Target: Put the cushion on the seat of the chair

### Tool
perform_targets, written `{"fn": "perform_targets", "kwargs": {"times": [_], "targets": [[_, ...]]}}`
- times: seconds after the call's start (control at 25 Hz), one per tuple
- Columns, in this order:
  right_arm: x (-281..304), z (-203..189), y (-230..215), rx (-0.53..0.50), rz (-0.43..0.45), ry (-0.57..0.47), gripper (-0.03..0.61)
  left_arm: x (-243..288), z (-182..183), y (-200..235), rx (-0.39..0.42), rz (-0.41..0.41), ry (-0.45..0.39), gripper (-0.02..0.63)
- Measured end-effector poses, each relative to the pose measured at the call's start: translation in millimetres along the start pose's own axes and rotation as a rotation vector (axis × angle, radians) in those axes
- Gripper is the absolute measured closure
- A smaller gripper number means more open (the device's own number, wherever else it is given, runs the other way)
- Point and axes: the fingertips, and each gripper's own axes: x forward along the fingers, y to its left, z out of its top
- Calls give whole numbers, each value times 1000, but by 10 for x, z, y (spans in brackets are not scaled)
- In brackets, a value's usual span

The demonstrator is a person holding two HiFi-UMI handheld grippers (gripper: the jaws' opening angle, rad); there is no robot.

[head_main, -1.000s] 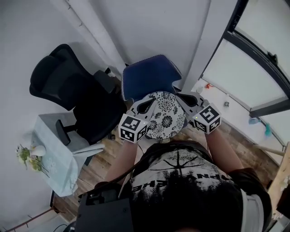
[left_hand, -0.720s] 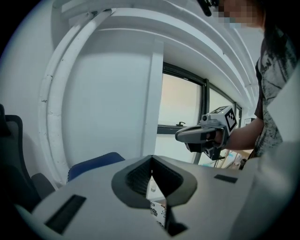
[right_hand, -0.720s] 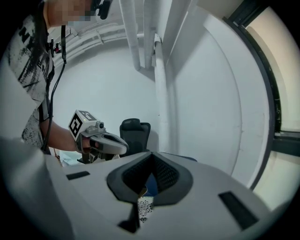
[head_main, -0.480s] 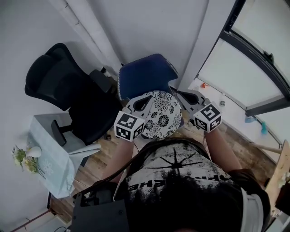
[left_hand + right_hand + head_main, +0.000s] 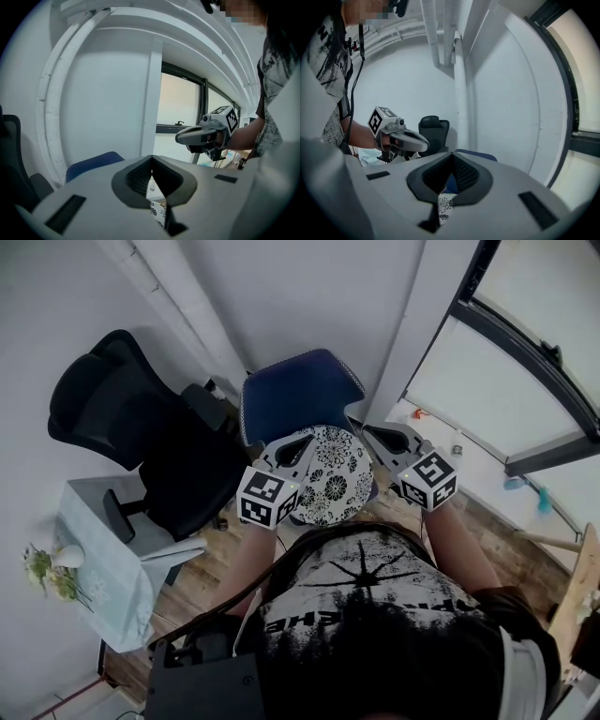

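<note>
**Grip state.** The left gripper point(image 5: 152, 163) has its jaws together, clamped on the rim of the cushion point(image 5: 333, 479). A strip of the patterned fabric shows in the slot below the closed tips. The right gripper point(image 5: 452, 157) is in the same condition: jaws together, with the cushion's edge pinched between them.

**Position of the cushion.** The cushion (round, white with a black floral print) is held between the two grippers, one on each side, directly in front of the person's chest. In the head view it overlaps the front of the blue chair point(image 5: 300, 395) – whether it touches the seat cannot be determined.

**Surroundings.** A black office chair point(image 5: 141, 427) stands just beside the blue chair, on its left. Further left, a small surface point(image 5: 112, 568) covered by a pale cloth carries flowers point(image 5: 47, 568).
</note>
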Motion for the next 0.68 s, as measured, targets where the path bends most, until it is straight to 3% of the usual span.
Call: {"fn": "perform_targets", "kwargs": {"times": [0.68], "targets": [[-32, -19, 12, -20, -21, 5, 561, 17, -22, -5, 2, -2, 5, 600]]}}
